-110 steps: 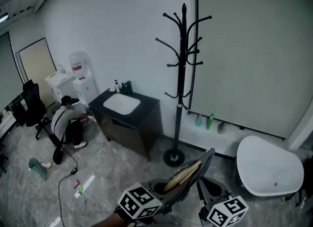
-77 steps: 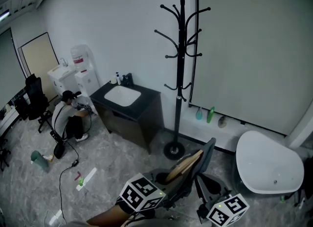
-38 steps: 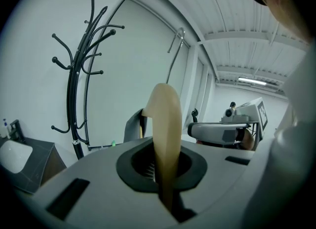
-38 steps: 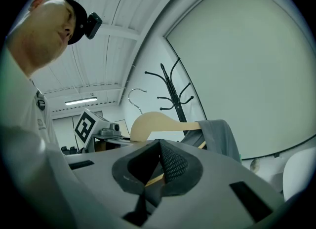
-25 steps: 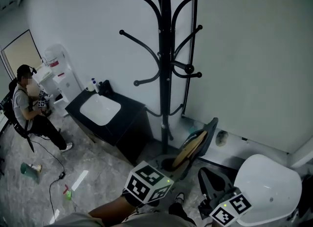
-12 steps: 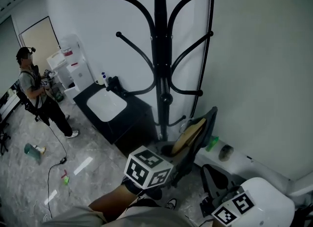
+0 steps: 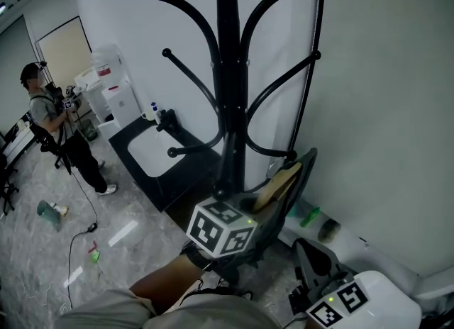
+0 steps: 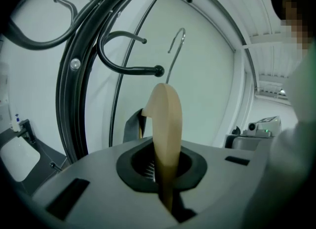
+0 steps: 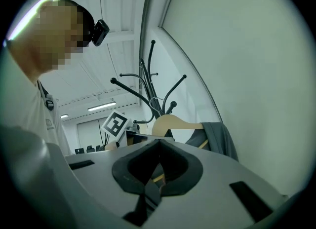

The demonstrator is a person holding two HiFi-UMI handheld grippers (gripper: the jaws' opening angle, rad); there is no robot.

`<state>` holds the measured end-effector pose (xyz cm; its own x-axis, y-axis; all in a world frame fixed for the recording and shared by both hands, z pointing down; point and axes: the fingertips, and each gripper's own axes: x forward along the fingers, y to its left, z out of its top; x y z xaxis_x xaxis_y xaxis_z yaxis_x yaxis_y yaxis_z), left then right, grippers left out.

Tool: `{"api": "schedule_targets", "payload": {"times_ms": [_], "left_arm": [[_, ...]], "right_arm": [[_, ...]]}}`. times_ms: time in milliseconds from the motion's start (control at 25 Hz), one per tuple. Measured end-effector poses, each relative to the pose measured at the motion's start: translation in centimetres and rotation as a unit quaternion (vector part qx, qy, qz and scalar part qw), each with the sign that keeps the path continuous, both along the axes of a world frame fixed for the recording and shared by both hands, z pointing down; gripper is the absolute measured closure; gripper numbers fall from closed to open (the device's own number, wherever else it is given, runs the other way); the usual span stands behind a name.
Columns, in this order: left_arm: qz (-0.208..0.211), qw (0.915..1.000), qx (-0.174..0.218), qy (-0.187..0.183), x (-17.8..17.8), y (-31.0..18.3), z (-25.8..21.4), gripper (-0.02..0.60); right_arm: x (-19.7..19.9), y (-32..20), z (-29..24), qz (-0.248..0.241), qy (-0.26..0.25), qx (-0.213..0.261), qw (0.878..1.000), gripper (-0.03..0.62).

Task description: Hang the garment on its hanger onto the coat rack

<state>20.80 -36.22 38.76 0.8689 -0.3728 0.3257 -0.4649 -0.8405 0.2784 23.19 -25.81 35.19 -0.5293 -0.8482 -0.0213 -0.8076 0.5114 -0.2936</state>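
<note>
So the left gripper (image 8: 165, 155) is clamped tight on the wooden hanger (image 8: 164, 119), pinching the pale, rounded shoulder edge-on and holding it up right beside the black coat rack (image 7: 228, 72). In the left gripper view the thin metal hook (image 8: 176, 49) sticks up above the wood, just past the knobbed end of one curved rack arm (image 8: 129, 68). From what I can see it's in the air and not over any arm yet. The garment (image 7: 303, 176) is a plain dark grey thing draped off the far end of the hanger. It hangs limp and folded over itself, and I can't tell what kind of clothing it is. From the right gripper view you get the hanger side-on: light wood, smooth curve, with the grey cloth bunched on its right shoulder. The right gripper (image 9: 158, 142) sits low and off to the side, well apart from the hanger, jaws together with nothing in them. Further back there's a black cabinet with a white sink (image 7: 152, 154) against the wall, and a person (image 7: 58, 130) standing on the floor beyond it.
</note>
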Motion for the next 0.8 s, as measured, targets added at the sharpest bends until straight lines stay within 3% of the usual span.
{"api": "schedule_targets", "payload": {"times_ms": [800], "left_arm": [[-0.019,0.9987,-0.047,-0.011,0.9,-5.5,4.7,0.577]], "right_arm": [[0.9,-5.3,1.4,0.009,-0.005,-0.019,1.0,0.579]]}}
